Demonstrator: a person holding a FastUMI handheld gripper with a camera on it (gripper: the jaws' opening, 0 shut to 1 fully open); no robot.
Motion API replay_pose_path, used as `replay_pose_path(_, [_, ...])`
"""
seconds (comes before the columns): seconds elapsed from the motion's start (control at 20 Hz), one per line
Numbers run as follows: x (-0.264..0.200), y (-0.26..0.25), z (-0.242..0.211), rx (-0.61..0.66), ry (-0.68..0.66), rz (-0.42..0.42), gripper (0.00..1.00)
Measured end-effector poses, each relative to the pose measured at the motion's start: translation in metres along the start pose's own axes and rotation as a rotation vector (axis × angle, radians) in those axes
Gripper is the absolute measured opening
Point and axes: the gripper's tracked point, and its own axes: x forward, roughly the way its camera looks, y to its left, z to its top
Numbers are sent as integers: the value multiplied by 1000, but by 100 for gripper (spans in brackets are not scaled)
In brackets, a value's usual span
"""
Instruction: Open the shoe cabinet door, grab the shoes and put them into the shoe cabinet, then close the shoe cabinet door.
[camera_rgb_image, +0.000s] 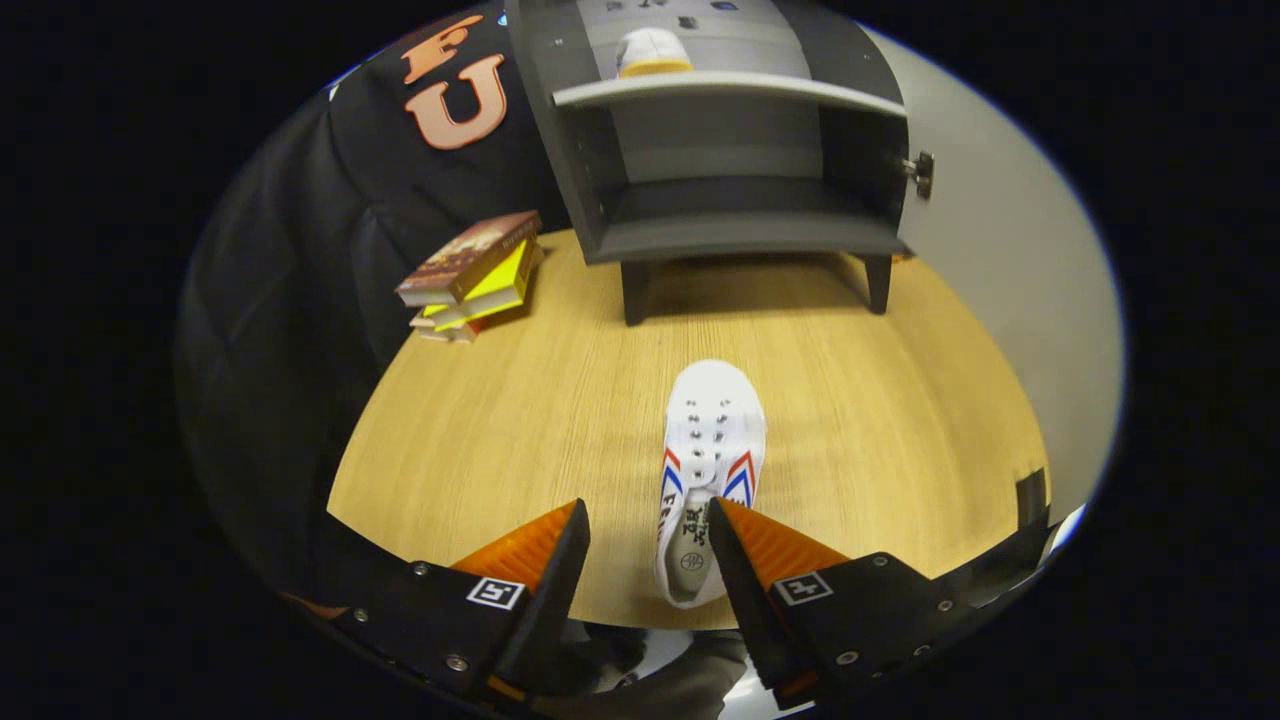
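Claw (648, 515) spread wide, heel of the white shoe (708, 470) lying between the fingers, nearer the right one, toe aimed ahead at the shoe cabinet (730, 160), likely lined up for a pinch. Beyond, door (1000, 250) swung open to the right, another shoe (652, 52) already shelved. Books (472, 275) ahead-left, clear of the path.

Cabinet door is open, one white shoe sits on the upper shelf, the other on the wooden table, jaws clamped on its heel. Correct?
Not quite: the gripper jaws stand open around the white canvas shoe's heel, shown in the gripper view. The rest holds.
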Motion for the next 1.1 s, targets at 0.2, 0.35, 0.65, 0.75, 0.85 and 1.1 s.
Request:
replay_pose_path(0.2, [42, -9, -17, 14, 38, -62, 62])
replay_pose_path(0.35, [65, -14, -14, 32, 8, -99, 52])
replay_pose_path(0.65, [76, -25, -4, -3, -99, -190, 34])
replay_pose_path(0.75, [76, -24, -4, 6, -130, -194, 18])
replay_pose_path(0.85, [77, -23, -5, -6, -105, -191, 10])
replay_pose_path(1.1, [66, -23, 10, 49, -56, -166, 1])
